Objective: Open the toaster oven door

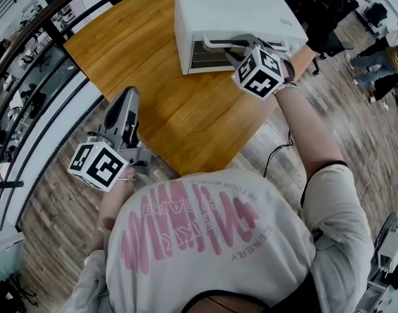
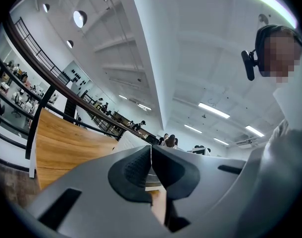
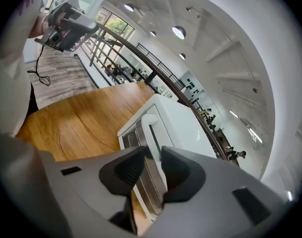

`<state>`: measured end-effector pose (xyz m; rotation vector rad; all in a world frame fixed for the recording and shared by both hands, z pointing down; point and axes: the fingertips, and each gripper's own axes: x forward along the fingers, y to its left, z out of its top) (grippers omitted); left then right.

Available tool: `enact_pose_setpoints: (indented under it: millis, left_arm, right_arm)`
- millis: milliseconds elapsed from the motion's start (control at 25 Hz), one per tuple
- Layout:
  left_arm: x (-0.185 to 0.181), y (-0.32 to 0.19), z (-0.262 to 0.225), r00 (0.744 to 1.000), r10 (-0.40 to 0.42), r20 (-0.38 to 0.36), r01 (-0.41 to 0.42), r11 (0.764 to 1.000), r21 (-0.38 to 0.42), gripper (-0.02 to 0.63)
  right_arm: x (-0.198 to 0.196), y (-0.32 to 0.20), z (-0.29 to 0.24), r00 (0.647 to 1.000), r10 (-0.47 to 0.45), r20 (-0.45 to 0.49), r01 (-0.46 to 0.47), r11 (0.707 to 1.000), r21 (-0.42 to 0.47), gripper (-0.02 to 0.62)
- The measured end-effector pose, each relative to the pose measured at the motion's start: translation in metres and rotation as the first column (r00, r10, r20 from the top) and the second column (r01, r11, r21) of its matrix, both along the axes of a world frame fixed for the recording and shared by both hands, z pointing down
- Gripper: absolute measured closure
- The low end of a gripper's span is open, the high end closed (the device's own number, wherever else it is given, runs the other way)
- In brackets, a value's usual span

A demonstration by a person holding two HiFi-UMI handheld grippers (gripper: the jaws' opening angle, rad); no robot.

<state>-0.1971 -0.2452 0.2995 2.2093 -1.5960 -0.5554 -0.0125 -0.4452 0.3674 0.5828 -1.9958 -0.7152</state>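
White toaster oven (image 1: 231, 18) on a wooden tabletop (image 1: 140, 70). Its door (image 1: 202, 57) faces me and looks shut.

My right hand-held gripper (image 1: 237, 52) is at the oven's front, by the door handle (image 1: 215, 42), a pale bar across the door's top edge. Its jaws stand narrowly apart. In the right gripper view I think the bar lies just beyond the pads, not pinched, but the angle is poor.

My left hand-held gripper (image 1: 128, 96) is well apart from the oven, off its front-left by the tabletop edge. Its jaws are together w/ nothing in them.

Handling, my guess: door & bar are rigid, smooth, prob. slippery. Take hold mid-bar, then pull out & down. The oven body looks light and may slide toward me.

Count: 1 oven, 1 door, 1 handle, 2 hand-held grippers, 1 tabletop.
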Motion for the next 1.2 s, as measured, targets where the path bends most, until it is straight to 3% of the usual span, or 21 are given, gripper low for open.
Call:
enact_pose_setpoints:
  millis: [520,1200]
  left_arm:
    - [0.0033,0.0,0.0017,1.0,0.018,-0.003,-0.018,1.0,-0.007,0.584]
    - [0.0045,-0.0013,-0.0043,0.999,0.044,-0.016,-0.044,0.999,0.003,0.584]
  right_arm:
    - [-0.0024,-0.0031,0.0009,0.997,0.025,0.079,-0.019,0.997,-0.075,0.463]
    - [-0.0007,0.0034,0.0002,0.981,0.114,0.159,-0.103,0.992,-0.072,0.455]
